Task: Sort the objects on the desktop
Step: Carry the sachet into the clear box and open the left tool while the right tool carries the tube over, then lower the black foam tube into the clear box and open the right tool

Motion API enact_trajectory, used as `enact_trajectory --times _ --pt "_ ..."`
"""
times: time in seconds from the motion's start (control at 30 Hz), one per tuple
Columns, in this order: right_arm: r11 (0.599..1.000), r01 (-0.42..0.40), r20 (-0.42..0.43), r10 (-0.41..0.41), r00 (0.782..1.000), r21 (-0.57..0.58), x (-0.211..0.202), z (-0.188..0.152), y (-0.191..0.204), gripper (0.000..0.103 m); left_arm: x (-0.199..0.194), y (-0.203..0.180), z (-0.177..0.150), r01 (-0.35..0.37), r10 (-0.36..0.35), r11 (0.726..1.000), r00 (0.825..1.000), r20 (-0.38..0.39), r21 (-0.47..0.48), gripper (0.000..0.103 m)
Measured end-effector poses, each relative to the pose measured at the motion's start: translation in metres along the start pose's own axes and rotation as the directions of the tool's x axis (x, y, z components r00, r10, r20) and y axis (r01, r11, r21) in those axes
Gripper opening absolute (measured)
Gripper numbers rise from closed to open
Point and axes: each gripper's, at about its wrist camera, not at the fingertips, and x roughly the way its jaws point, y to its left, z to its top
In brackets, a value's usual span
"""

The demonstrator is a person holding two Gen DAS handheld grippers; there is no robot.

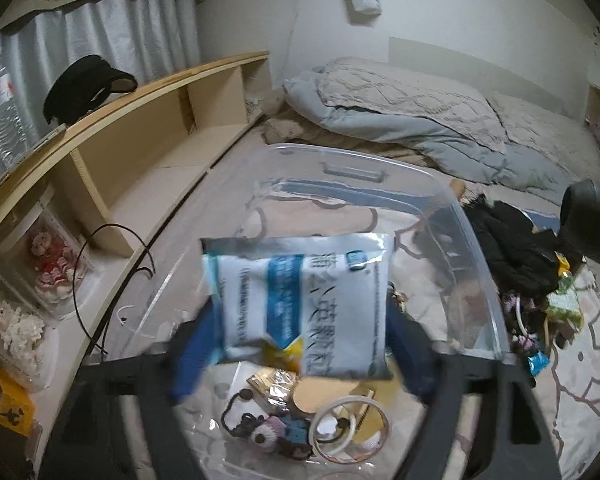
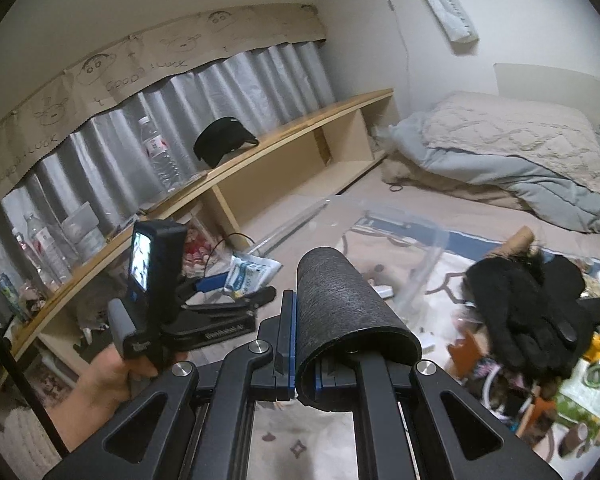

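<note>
Presently the left gripper (image 1: 300,344) hangs over the clear plastic bin (image 1: 476,240) with its jaws spread wide. The blue-and-white sachet (image 1: 300,300) sits between the blue pads (image 1: 188,356) but appears loose, blurred, and above the bin's contents; I judge it released, not gripped. Beneath it, on the bin floor, lie a small knitted panda charm (image 1: 262,432), a roll of tape (image 1: 350,428) and a gold foil packet (image 1: 272,386).

The right gripper (image 2: 296,332) is closed down on the edge of a dark curled sheet (image 2: 348,312), rolled like a tube, carried over the patterned bedcover (image 2: 300,432). A hand (image 2: 112,376) holds the left tool on that view's left. The unsorted heap, with a black glove (image 2: 536,308) on top, lies to the right of the bin, outside it.

Assessment: the step in hand is the drop of the sachet. To do it well, the left tool should stay over the middle of the bin until the sachet has cleared the pads, since a sideways pull could drag it onto the near rim. The right tool should wait clear of the bin with its sheet, then come in from the open side.
</note>
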Motion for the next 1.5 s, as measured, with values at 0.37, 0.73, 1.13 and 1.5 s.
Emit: enact_trajectory --times 0.37,0.73,1.13,1.5 --pt "1.0 -0.017 -0.05 0.018 0.999 0.009 0.042 0.005 0.008 0.007 -0.012 0.013 -0.01 0.009 -0.009 1.0 0.999 0.04 0.015 0.099" --pt "0.997 0.054 -0.153 -0.045 0.987 0.053 0.116 0.02 -0.014 0.007 -0.03 0.043 -0.012 0.067 -0.061 0.995 0.995 0.081 -0.077 0.099" --pt "1.0 0.028 -0.412 -0.023 0.911 0.007 0.212 0.021 0.008 0.007 -0.041 0.076 -0.01 0.079 -0.06 0.987 0.99 0.13 -0.142 0.099" --pt "0.986 0.155 -0.443 -0.163 0.882 -0.054 0.264 0.036 -0.009 0.029 -0.034 0.085 -0.016 0.087 -0.072 0.988 0.991 0.115 -0.129 0.099"
